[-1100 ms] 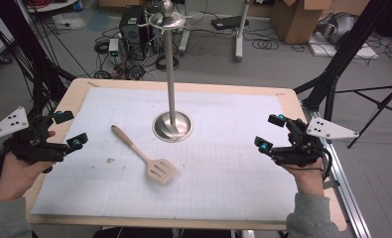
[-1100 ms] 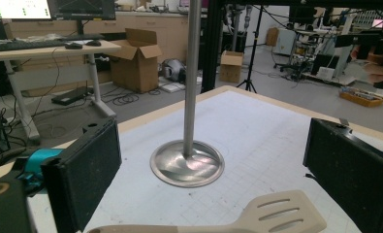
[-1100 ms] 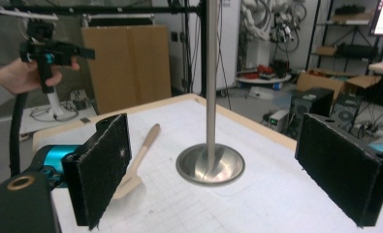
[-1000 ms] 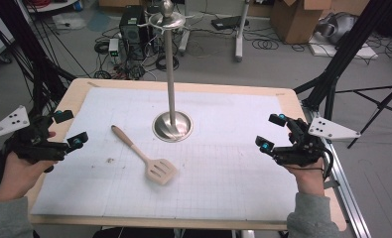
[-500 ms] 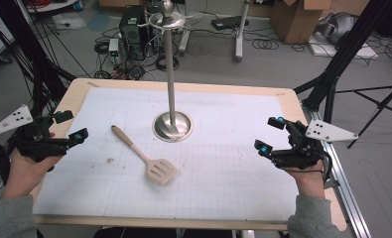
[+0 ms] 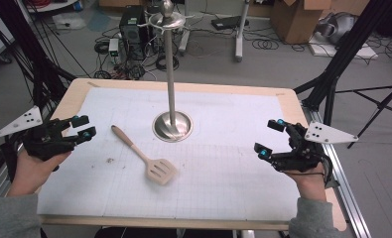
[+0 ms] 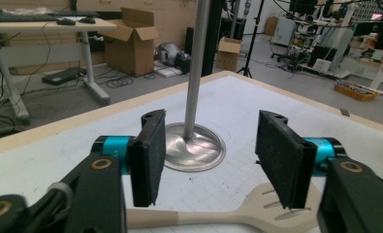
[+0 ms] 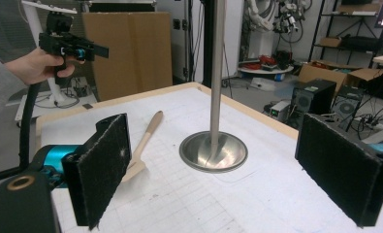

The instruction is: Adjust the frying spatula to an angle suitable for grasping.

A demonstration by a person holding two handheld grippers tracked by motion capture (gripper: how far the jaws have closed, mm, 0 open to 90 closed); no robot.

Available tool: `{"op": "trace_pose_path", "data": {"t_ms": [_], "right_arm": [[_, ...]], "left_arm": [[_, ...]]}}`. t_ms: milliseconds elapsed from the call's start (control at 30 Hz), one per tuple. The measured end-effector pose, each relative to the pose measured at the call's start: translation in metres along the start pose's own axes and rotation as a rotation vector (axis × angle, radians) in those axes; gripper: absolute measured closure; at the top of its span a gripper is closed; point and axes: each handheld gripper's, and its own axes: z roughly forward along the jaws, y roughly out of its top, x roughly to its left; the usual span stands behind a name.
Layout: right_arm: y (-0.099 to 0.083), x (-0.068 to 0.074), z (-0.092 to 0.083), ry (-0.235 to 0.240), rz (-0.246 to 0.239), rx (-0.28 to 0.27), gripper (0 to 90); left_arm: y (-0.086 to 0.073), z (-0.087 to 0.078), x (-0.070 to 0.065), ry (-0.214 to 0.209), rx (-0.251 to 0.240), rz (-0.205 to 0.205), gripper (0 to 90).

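A pale wooden spatula (image 6: 144, 156) lies flat on the white mat, handle toward the far left, slotted blade toward the near right; its blade and handle (image 7: 228, 216) lie just beyond my left jaws, and it lies to the left of the stand (image 8: 143, 141). A steel stand (image 6: 171, 74) with a round base (image 6: 172, 126) rises at the mat's middle back. My left gripper (image 6: 83, 127) is open above the table's left edge, nothing between its jaws. My right gripper (image 6: 269, 136) is open over the right side, also holding nothing.
The white gridded mat (image 6: 223, 168) covers a wooden table (image 6: 67, 99). A few crumbs (image 6: 109, 160) lie left of the spatula. Hooks (image 6: 149, 20) stick out at the stand's top. Tripod legs, cables and boxes stand on the floor beyond the table.
My left gripper has drifted slightly up and inward toward the spatula. The right gripper has barely shifted. Spatula and stand have not moved.
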Motion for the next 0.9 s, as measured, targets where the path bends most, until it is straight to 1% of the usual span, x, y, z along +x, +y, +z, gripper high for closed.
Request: {"op": "trace_pose_path", "data": {"t_ms": [33,67,100,133,167,267,367,400,433,467,500,533,633,700,833,867,900], "right_arm": [[-0.001,0.001,0.000,0.004,0.004,0.007,11.9],[-0.001,0.001,0.000,0.004,0.004,0.007,11.9],[-0.001,0.001,-0.001,0.006,0.005,0.008,11.9],[-0.001,0.001,-0.001,0.004,-0.004,0.007,11.9],[-0.001,0.002,-0.001,0.003,-0.002,0.011,11.9],[-0.001,0.003,-0.002,0.005,0.002,0.019,11.9],[-0.002,0.003,-0.003,-0.014,-0.005,0.038,11.9],[-0.002,0.003,-0.003,-0.014,-0.005,0.038,11.9],[-0.003,0.003,-0.002,-0.017,-0.007,0.038,11.9],[-0.003,0.003,-0.002,-0.016,-0.004,0.043,11.9],[-0.004,0.004,-0.003,-0.022,-0.006,0.044,11.9],[-0.004,0.004,-0.003,-0.022,-0.006,0.044,11.9],[-0.005,0.004,-0.003,-0.017,-0.004,0.048,11.9],[-0.005,0.005,-0.004,-0.016,-0.008,0.049,11.9],[-0.006,0.005,-0.005,-0.017,-0.007,0.054,11.9],[-0.007,0.005,-0.006,-0.021,0.002,0.060,11.9],[-0.007,0.005,-0.006,-0.022,0.002,0.059,11.9]], "left_arm": [[-0.001,0.001,0.000,-0.006,0.007,-0.002,49.9],[-0.001,0.002,0.000,-0.006,0.010,0.000,49.9],[-0.002,0.002,0.001,-0.010,0.010,-0.004,53.7],[-0.002,0.003,0.001,-0.010,0.010,-0.006,55.2],[-0.003,0.004,0.001,-0.011,0.010,-0.007,57.6],[-0.004,0.006,0.001,-0.003,0.021,-0.001,63.9],[-0.007,0.010,0.003,-0.012,0.039,-0.015,68.6],[-0.007,0.010,0.003,-0.012,0.039,-0.015,70.8],[-0.008,0.010,0.003,-0.013,0.042,-0.011,70.8],[-0.008,0.011,0.003,-0.016,0.047,-0.007,73.7],[-0.009,0.012,0.003,-0.014,0.054,-0.002,78.5],[-0.009,0.013,0.003,-0.015,0.055,-0.001,78.5],[-0.010,0.015,0.003,-0.016,0.056,0.006,82.3],[-0.011,0.017,0.003,-0.015,0.060,0.006,82.3],[-0.015,0.024,0.003,-0.019,0.080,0.015,84.2],[-0.016,0.025,0.003,-0.020,0.082,0.016,86.4],[-0.017,0.027,0.003,-0.021,0.087,0.017,86.8]]}}
